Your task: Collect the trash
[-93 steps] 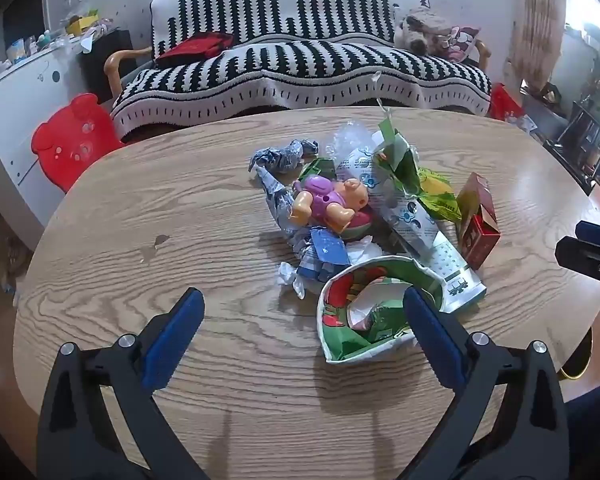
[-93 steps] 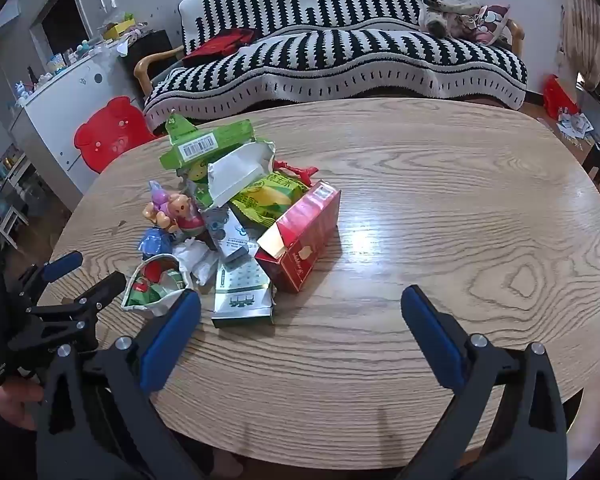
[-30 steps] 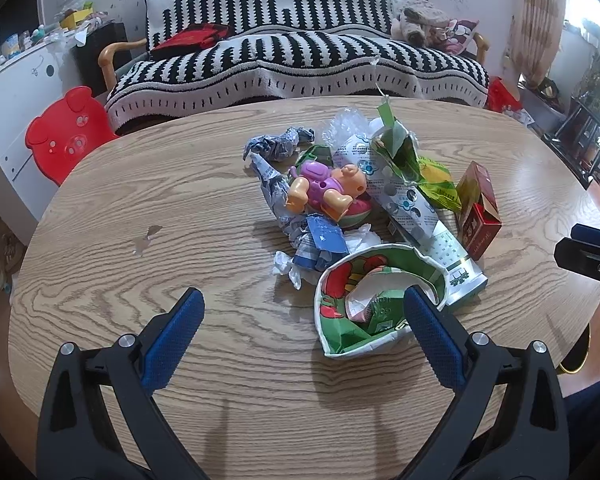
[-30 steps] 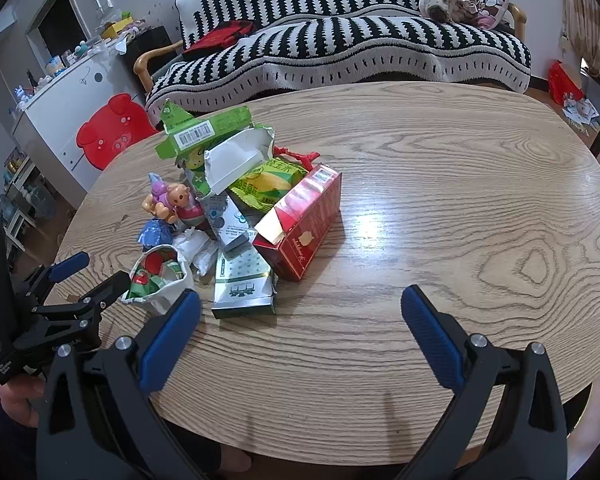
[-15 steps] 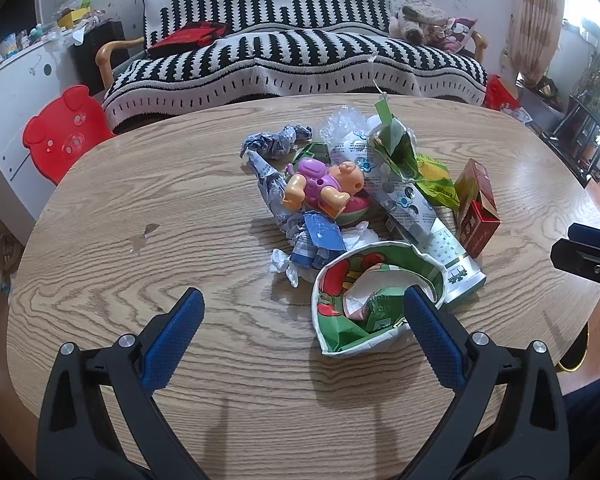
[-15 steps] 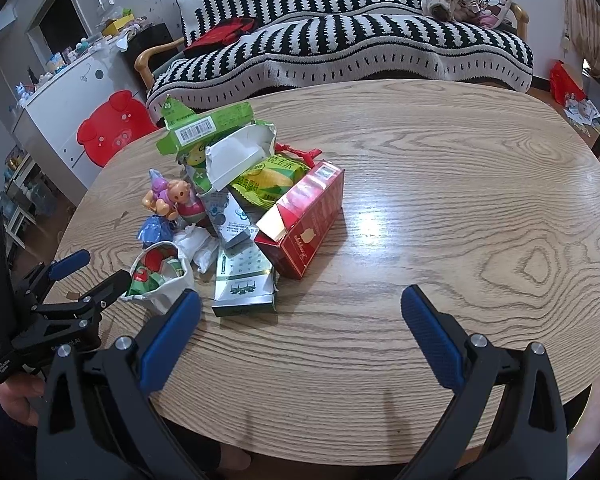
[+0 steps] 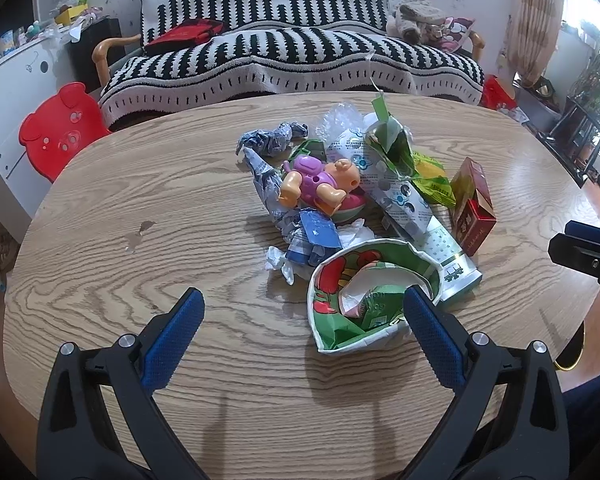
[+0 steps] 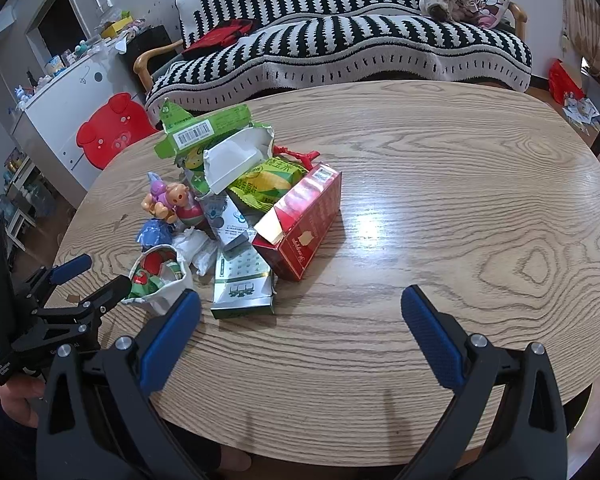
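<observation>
Facing crinkly wrapper pile (image 7: 364, 216) (oval wood tbl (image 7: 140, 208))

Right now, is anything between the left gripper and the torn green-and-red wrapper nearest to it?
Nothing visible. The left gripper is open, and the torn wrapper lies just ahead on bare table, with its near right edge by the right finger. The rest of the pile, including the red box, sits behind it.

oval wooden table (image 7: 140, 208), trash pile (image 7: 364, 216)
</observation>
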`<state>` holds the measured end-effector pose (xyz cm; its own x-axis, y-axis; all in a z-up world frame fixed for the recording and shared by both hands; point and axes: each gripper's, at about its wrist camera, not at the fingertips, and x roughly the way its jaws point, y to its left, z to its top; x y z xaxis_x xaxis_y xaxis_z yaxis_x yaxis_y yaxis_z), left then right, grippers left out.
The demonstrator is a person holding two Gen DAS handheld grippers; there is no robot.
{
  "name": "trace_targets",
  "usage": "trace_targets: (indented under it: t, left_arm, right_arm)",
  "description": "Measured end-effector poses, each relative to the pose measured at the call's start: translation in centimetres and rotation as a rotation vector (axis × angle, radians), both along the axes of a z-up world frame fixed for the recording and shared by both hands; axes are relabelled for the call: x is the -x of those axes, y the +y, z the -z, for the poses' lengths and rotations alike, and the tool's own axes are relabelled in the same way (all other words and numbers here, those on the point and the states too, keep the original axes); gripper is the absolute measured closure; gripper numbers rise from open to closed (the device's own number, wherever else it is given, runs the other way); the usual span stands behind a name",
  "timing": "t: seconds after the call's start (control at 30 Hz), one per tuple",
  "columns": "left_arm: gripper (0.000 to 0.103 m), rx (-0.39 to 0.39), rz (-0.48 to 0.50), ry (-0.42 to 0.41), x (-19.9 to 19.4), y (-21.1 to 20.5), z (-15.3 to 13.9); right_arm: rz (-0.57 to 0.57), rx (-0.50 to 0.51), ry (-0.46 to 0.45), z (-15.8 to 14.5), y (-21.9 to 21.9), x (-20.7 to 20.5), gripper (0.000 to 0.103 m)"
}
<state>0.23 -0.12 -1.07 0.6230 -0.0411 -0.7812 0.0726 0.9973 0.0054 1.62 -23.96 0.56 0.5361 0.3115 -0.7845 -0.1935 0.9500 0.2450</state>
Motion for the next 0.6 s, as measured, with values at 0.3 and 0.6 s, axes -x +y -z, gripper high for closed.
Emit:
trace_targets:
  t: [0.3,0.6]
  left_arm:
    - [0.006,0.012,0.014,0.007,0.1,0.0,0.0]
    - [0.006,0.052,0.061,0.054,0.0,-0.8,1.0]
  right_arm:
    - [0.002,-0.006,0.003,-0.2,0.0,-0.3,0.006]
    - [0.027,-0.041,0.04,0.3,0.6,-3.1,0.006]
